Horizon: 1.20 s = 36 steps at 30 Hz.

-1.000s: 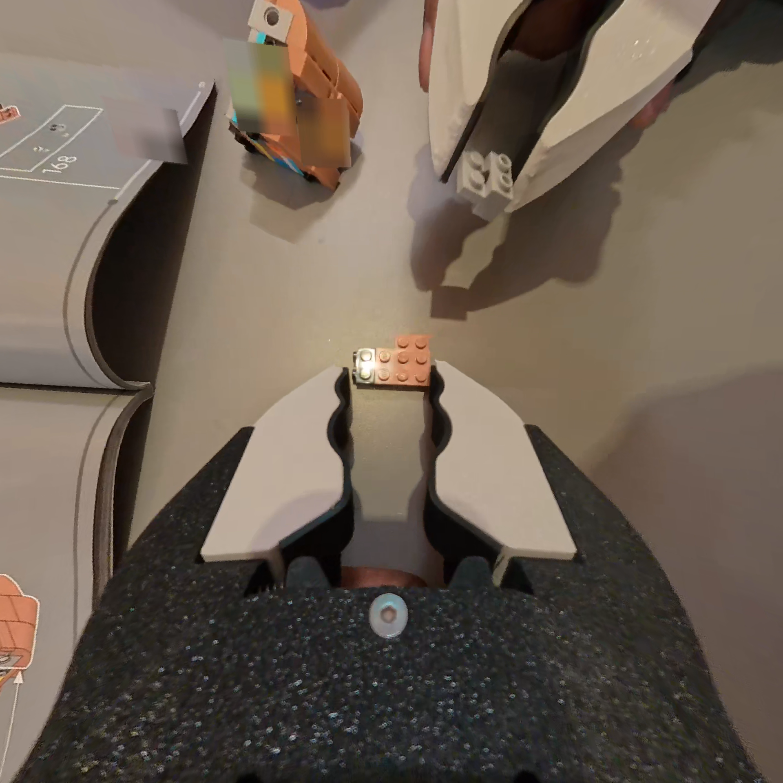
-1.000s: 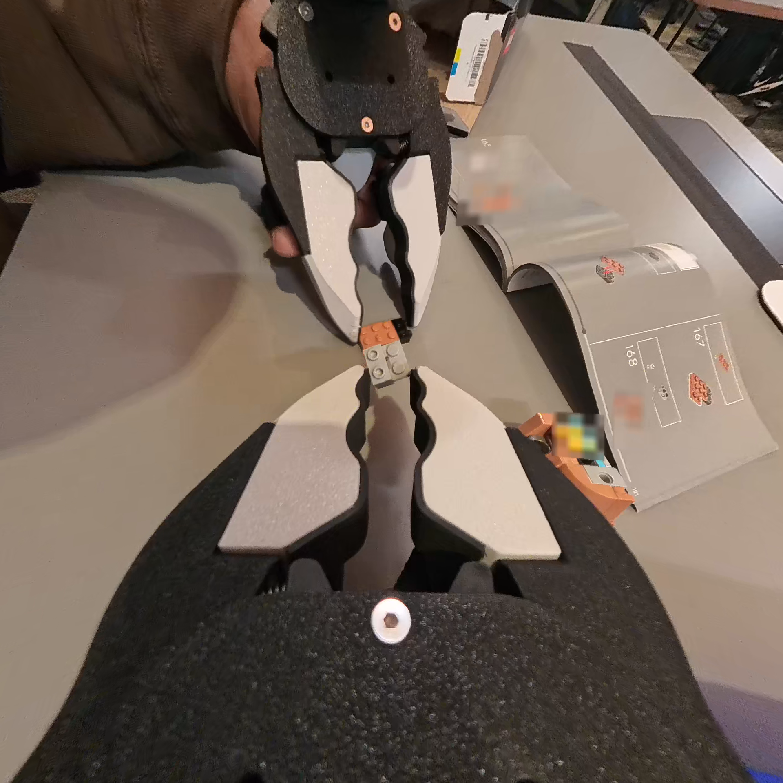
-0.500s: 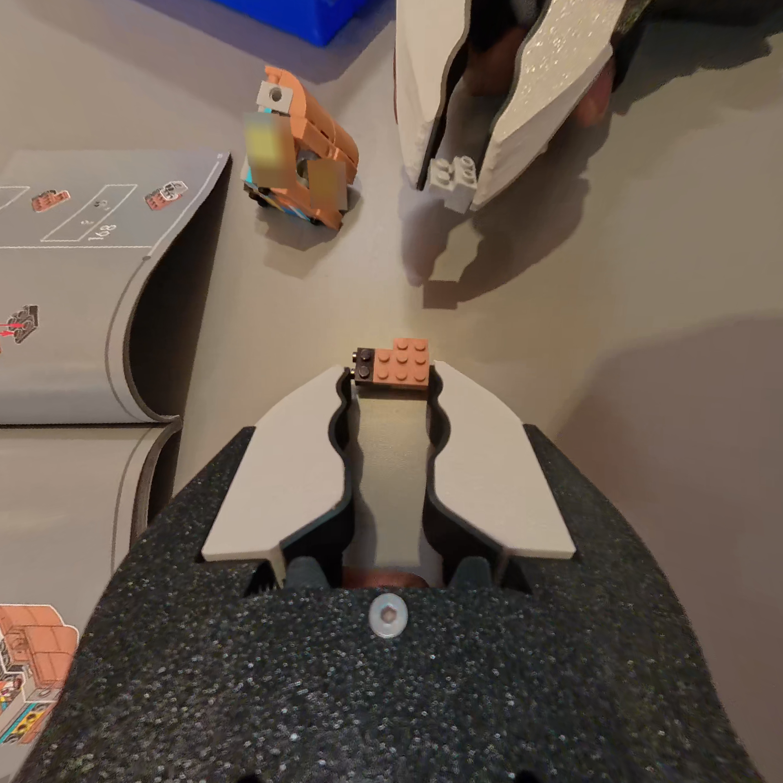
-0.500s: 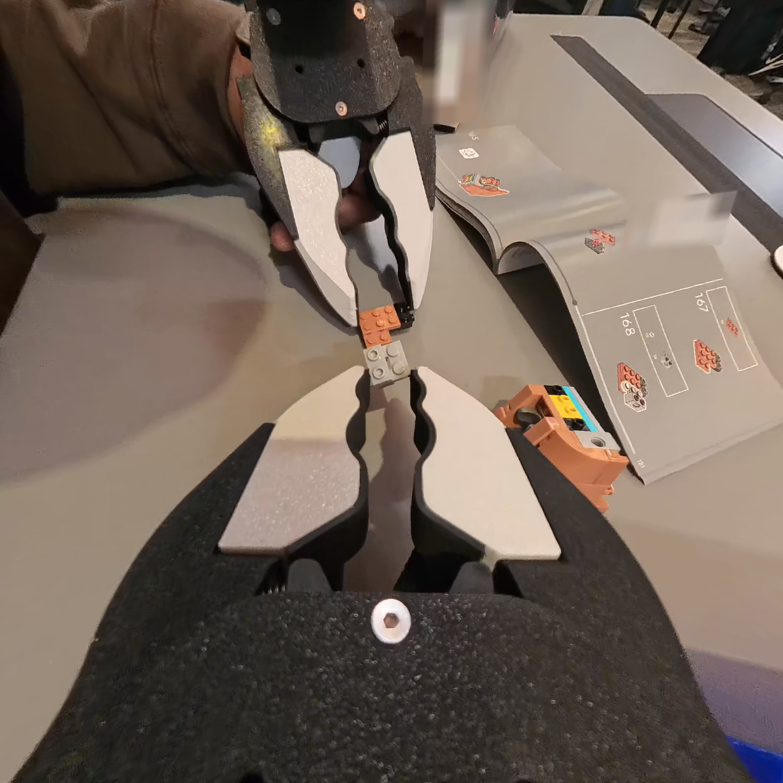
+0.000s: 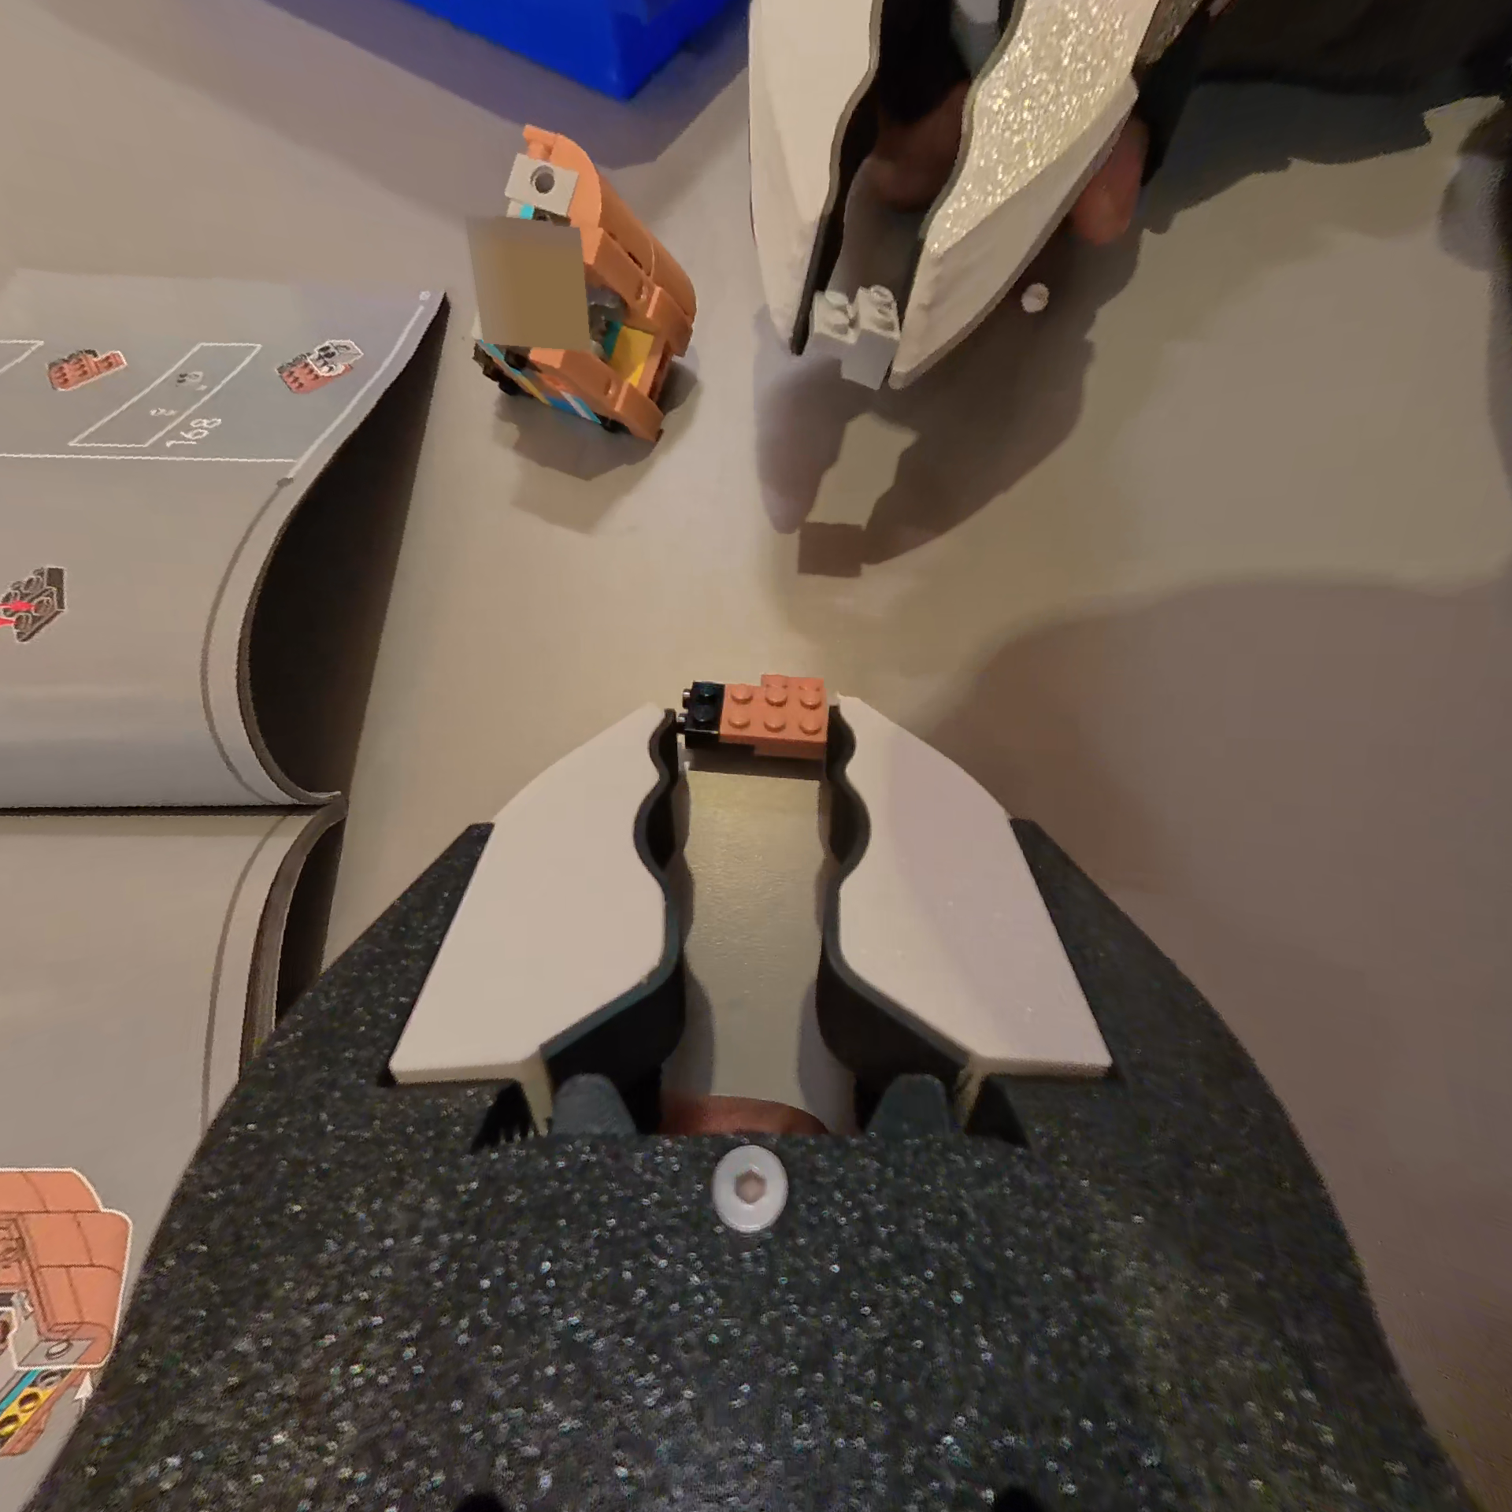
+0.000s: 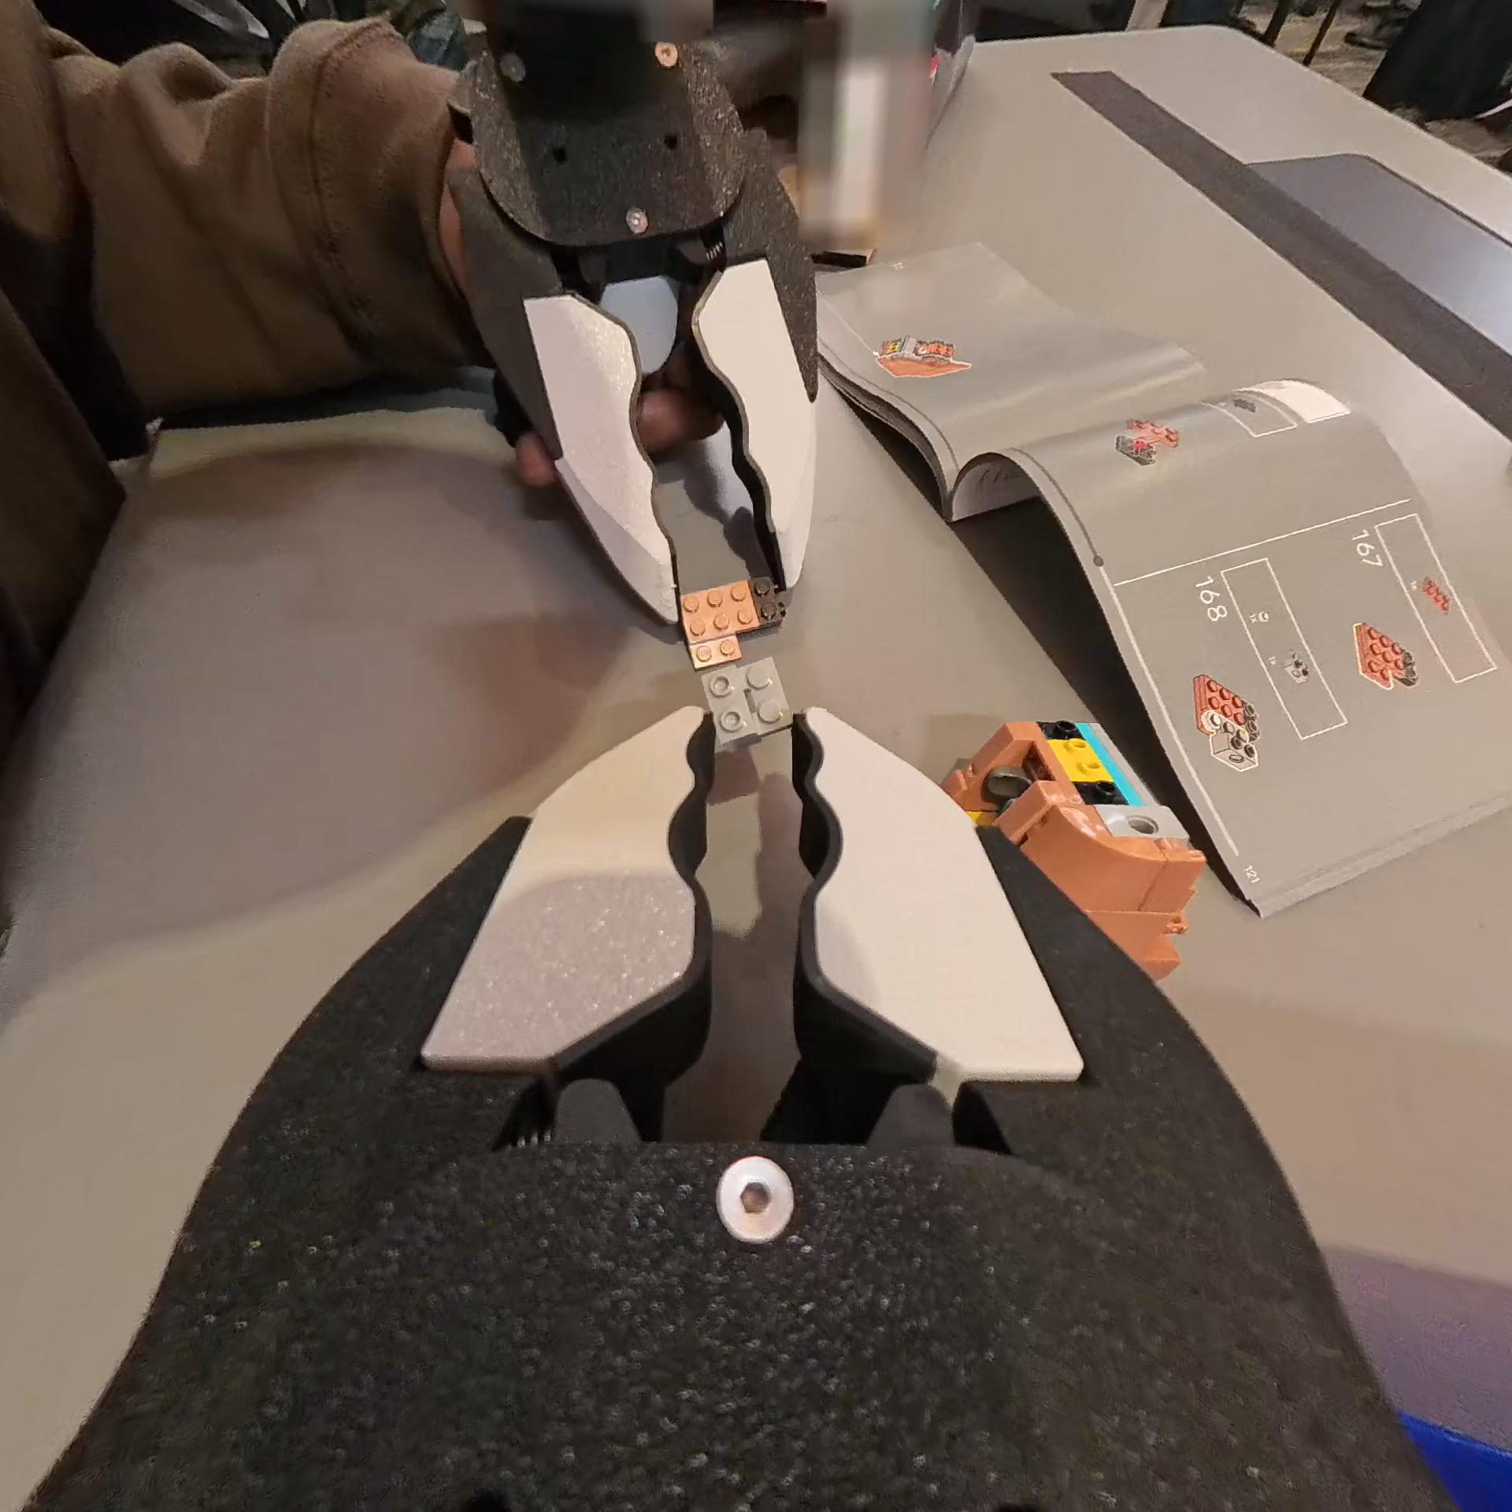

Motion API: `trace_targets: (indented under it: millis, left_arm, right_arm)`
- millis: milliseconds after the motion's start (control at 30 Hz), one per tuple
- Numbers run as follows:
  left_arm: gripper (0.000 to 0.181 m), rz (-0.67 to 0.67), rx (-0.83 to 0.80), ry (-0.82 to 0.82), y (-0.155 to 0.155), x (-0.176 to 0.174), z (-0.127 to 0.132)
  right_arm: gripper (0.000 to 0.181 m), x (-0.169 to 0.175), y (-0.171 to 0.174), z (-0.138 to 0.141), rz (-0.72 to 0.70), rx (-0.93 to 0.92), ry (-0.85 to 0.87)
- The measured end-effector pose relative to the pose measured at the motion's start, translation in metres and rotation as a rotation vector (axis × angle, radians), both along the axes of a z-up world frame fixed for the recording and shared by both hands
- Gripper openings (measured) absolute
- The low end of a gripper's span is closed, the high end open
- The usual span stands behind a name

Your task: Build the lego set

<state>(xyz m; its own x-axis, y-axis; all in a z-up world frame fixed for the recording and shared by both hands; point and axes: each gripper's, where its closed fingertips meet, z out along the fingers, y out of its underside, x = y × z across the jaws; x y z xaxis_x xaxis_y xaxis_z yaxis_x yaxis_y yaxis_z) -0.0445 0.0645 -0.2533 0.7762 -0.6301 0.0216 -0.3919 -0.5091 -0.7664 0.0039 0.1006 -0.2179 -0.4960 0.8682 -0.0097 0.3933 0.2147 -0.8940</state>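
with the left gripper (image 5: 757, 720) pinching the brown plate (image 5: 776, 718) and the right gripper (image 6: 749, 720) pinching the grey brick (image 6: 746, 702) just short of it above the table (image 6: 327, 654), any tilt could misalign studs and pop one piece loose.

The brown plate (image 5: 776, 713) carries a black piece (image 5: 700, 710) on its left, the small brick (image 6: 749, 702) is light grey, the partly built model (image 6: 1072, 810) is brown with yellow, black and turquoise, the booklet (image 6: 1276, 589) and bench (image 5: 1145, 736) are grey, and the fingers (image 5: 564, 892) are pale grey on speckled black.
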Motion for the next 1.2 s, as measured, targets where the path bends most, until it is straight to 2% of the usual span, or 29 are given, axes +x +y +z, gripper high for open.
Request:
trace_targets:
  millis: [267,400,500,600,900,1100,1200]
  left_arm:
    - [0.039,0.023,-0.004,-0.019,-0.001,-0.003,0.005]
    - [0.04,0.149,-0.08,-0.088,0.0,-0.01,0.015]
    - [0.039,0.182,-0.099,0.003,-0.005,-0.014,0.013]
    - [0.038,0.15,-0.12,0.068,-0.01,-0.01,0.007]
    - [0.013,0.055,-0.15,0.165,-0.016,-0.001,-0.011]
    - [0.017,-0.034,-0.077,0.129,-0.007,0.013,-0.011]
    - [0.024,-0.014,-0.09,0.098,-0.006,0.014,-0.01]
  right_arm:
    - [0.018,0.0,0.001,0.001,-0.008,0.013,0.017]
    - [0.018,-0.001,0.002,0.003,-0.016,0.05,0.032]
    - [0.018,-0.001,0.001,0.004,-0.016,0.062,0.031]
    - [0.018,-0.001,0.001,-0.001,-0.012,0.086,0.003]
    - [0.018,0.001,0.003,-0.007,-0.007,0.125,-0.035]
    - [0.018,0.002,-0.002,-0.011,0.017,0.129,-0.058]
    - [0.018,0.003,-0.003,-0.012,0.024,0.141,-0.064]
